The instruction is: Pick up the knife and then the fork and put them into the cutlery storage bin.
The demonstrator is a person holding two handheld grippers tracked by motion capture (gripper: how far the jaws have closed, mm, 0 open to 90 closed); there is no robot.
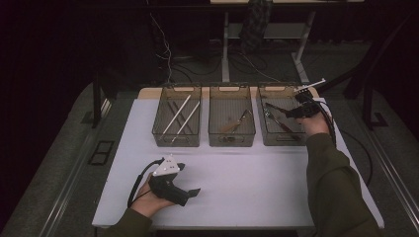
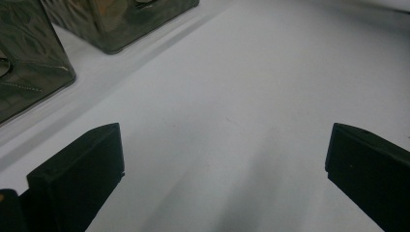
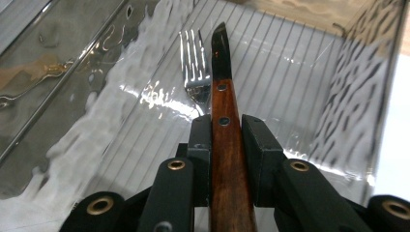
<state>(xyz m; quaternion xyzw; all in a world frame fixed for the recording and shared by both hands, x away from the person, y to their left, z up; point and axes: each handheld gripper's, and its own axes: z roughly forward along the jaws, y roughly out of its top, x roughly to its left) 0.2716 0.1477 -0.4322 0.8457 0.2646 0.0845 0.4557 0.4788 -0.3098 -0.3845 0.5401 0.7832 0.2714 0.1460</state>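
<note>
My right gripper (image 1: 292, 113) hangs over the right-hand bin (image 1: 282, 140) at the back of the table. In the right gripper view its jaws (image 3: 226, 131) are shut on a knife's wooden handle (image 3: 225, 104), and the dark blade points away over the bin's ribbed floor. A metal fork (image 3: 195, 65) lies in that bin just left of the blade. Near the table's front left my left gripper (image 1: 188, 179) rests in the person's hand. Its jaws (image 2: 225, 162) stand wide apart over bare white table, open, with nothing between them.
Three translucent bins stand in a row at the back of the white table (image 1: 237, 177). The left bin (image 1: 176, 140) holds white chopsticks (image 1: 179, 117). The middle bin (image 1: 231, 140) holds a wooden-handled utensil (image 1: 236, 122). Two bin corners (image 2: 29, 67) show ahead of the left gripper.
</note>
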